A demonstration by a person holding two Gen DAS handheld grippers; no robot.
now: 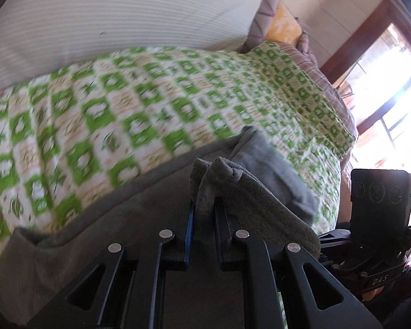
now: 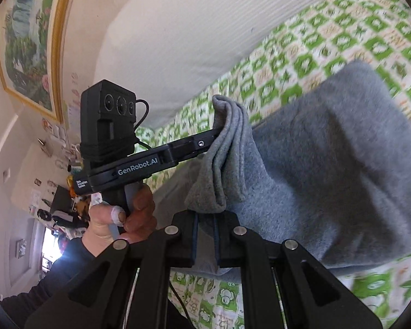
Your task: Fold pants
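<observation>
Your left gripper (image 1: 202,219), black with blue-edged pads, is clamped narrow on a bunched edge of the grey fleece pants (image 1: 249,192); the fabric humps up between the fingers and drapes off to the right. In the right wrist view the same left gripper (image 2: 219,134) shows side-on, its fingertips buried in a pinched fold of the pants, with your left hand (image 2: 123,216) wrapped round the handle and a dark sleeve (image 2: 57,274) below it.

The pants lie partly on the bed, over the green-and-white patterned quilt (image 1: 123,109), with a long grey edge trailing toward the lower left of the left wrist view. Behind the quilt stands a white ribbed headboard (image 1: 123,13). The background is motion-blurred.

Your right gripper (image 2: 205,235) is likewise nearly closed, holding a fold of the pants (image 2: 328,164) between its pads; the cloth rises from the jaws and spreads wide to the right, lifted above the quilt (image 2: 342,33). The two grippers are near each other.

A gold-framed picture (image 2: 27,41) hangs on the wall at far left.
</observation>
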